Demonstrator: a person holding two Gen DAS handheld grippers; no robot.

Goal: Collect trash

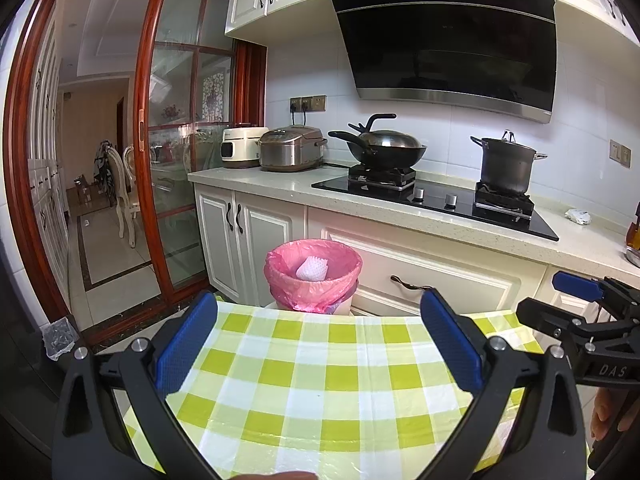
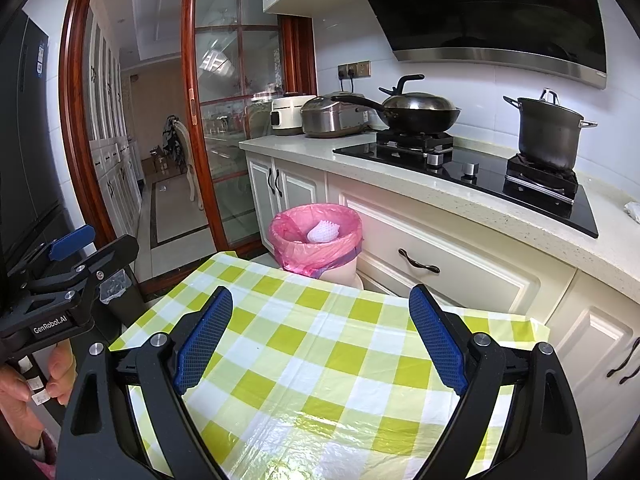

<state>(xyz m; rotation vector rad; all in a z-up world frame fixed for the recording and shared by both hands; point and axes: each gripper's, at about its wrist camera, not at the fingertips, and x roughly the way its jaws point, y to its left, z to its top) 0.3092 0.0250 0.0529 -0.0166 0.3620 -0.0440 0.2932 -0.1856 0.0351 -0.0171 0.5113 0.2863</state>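
A white bin with a pink liner (image 1: 313, 276) (image 2: 316, 236) stands on the floor against the lower cabinets, beyond the table's far edge. White foam netting (image 1: 312, 269) (image 2: 323, 231) lies inside it. A crumpled white wrapper (image 1: 578, 216) (image 2: 633, 210) sits on the counter to the right of the hob. My left gripper (image 1: 318, 344) hovers open over the green-checked tablecloth (image 1: 304, 384) with nothing between its blue pads. My right gripper (image 2: 320, 338) is open too, over the same cloth (image 2: 320, 360), and empty. Each gripper shows at the edge of the other's view.
On the counter are two rice cookers (image 1: 290, 148), a lidded wok (image 1: 384, 148) and a steel pot (image 1: 506, 164) on the black hob (image 1: 436, 200). A sliding glass door (image 1: 176, 160) stands open at left, with a clear bag (image 1: 60, 338) on the floor.
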